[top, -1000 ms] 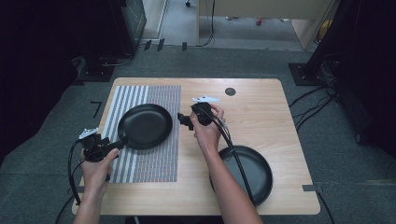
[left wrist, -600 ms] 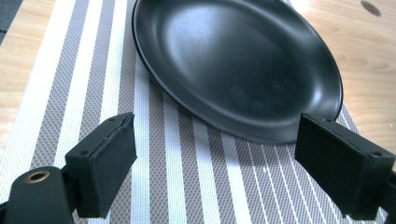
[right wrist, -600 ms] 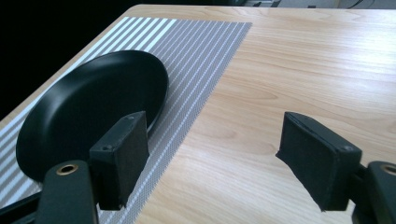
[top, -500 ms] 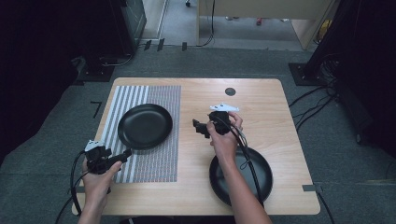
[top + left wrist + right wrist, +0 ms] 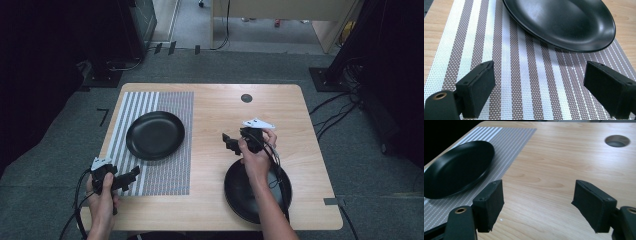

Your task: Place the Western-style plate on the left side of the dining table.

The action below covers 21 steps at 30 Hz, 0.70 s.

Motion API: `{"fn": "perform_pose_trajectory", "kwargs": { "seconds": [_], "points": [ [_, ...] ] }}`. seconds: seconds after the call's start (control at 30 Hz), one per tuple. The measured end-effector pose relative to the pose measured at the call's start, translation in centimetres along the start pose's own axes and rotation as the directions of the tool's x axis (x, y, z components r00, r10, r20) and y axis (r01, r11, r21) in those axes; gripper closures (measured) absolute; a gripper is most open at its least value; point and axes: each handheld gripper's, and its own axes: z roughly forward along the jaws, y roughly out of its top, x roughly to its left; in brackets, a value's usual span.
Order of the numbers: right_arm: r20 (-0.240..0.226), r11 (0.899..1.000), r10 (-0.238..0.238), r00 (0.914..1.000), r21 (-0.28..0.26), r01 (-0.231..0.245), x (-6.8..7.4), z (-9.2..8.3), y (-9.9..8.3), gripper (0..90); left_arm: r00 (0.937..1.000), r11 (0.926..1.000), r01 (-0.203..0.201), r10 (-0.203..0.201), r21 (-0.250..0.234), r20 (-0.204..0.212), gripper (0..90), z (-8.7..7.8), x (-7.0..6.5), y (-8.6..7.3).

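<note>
1. Left gripper [image 5: 131, 175]: held low at the near left of the table [image 5: 300, 125], over the near edge of the striped placemat [image 5: 170, 170], pointing right and slightly far.
2. Its jaws: spread wide, having just been opening a little further, with nothing between the pads [image 5: 480, 90] but bare placemat weave.
3. Released, then; no contact with any plate seen.
4. Black plate on the placemat [image 5: 155, 135]: lying flat on the far half of the placemat, well apart from the left gripper; in the left gripper view its near rim [image 5: 564, 25] lies just beyond the open jaws.
5. Right gripper [image 5: 229, 143]: held near the middle of the table, right of the placemat, pointing left.
6. Its jaws: also standing wide apart, empty, with plain wood of the table between the pads [image 5: 594, 205] in the right gripper view.
7. Released too; touching nothing.
8. Second black plate [image 5: 240, 195]: resting on bare wood at the near right of the table, partly hidden under the right forearm [image 5: 267, 200], on the near side of the right gripper.
9. Round hole [image 5: 246, 98]: set in the table top at the far side.
</note>
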Motion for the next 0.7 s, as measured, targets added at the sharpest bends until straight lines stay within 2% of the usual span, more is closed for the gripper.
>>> {"fn": "perform_pose_trajectory", "kwargs": {
  "seconds": [0.1, 0.23, 0.43, 0.7],
  "points": [
    [0.022, 1.0, 0.021, 0.9996, -0.003, -0.021, -1.4, -0.9, -0.7, 24.4, 1.0, 1.0, -0.005, 0.005, 0.004, -0.007, 10.3, 0.1, 0.0, -0.3],
    [0.036, 0.999, 0.033, 0.9988, -0.002, -0.033, -2.3, -1.5, -1.3, 24.5, 0.9988, 0.9998, -0.008, 0.009, 0.017, -0.049, 12.5, 0.3, 0.1, -0.6],
    [0.058, 0.999, 0.054, 0.9969, -0.005, -0.054, -4.2, -3.1, -2.3, 24.7, 0.996, 0.9998, -0.015, 0.016, 0.01, -0.088, 13.2, 0.2, 0.3, -1.0],
    [0.088, 0.997, 0.074, 0.9934, -0.01, -0.074, -5.8, -4.5, -3.3, 24.6, 0.9943, 0.9996, -0.027, 0.028, 0.007, -0.103, 13.1, 0.1, 0.4, -1.4]
  ]
}}
